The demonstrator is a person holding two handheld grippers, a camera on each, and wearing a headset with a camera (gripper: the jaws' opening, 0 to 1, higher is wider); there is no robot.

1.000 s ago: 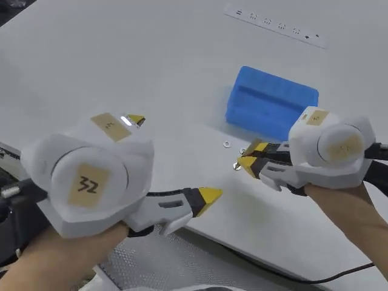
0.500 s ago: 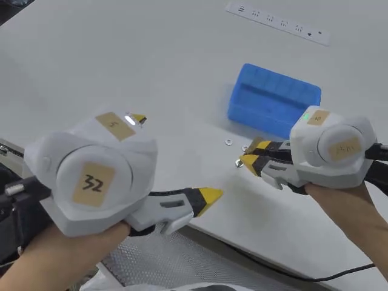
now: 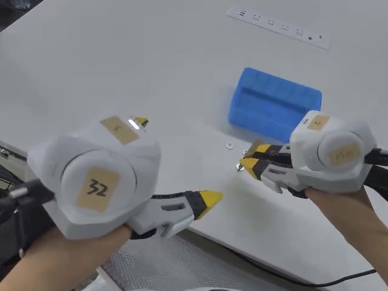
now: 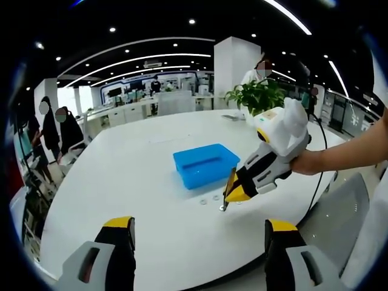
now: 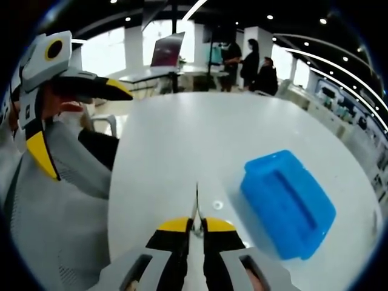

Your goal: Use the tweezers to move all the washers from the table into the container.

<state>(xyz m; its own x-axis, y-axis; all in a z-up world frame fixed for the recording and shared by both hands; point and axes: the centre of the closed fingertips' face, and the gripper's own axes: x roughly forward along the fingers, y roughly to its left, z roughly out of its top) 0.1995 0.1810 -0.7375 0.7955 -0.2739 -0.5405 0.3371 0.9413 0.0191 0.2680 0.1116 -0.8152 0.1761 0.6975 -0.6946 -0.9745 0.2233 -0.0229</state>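
My right gripper point(image 3: 250, 159) is shut on thin metal tweezers point(image 3: 240, 167), whose tip points down at the white table point(image 3: 121, 66). Small washers point(image 3: 229, 145) lie just beyond the tip, between it and the blue container point(image 3: 276, 103). In the right gripper view the tweezers point(image 5: 196, 203) stick out from the shut jaws of the right gripper point(image 5: 197, 225), with a washer point(image 5: 217, 205) right beside the tip and the container point(image 5: 288, 203) to the right. My left gripper point(image 3: 173, 160) hangs open and empty at the table's near edge. Whether the tip holds a washer is too small to tell.
A white power strip point(image 3: 279, 27) lies at the far side of the table. In the left gripper view, the open left gripper point(image 4: 197, 233) faces the container point(image 4: 205, 165), washers point(image 4: 216, 197) and right gripper point(image 4: 267, 163). People stand in the background office.
The head camera has shifted slightly. Both grippers keep about the same places, the right one still shut on the tweezers near the washers.
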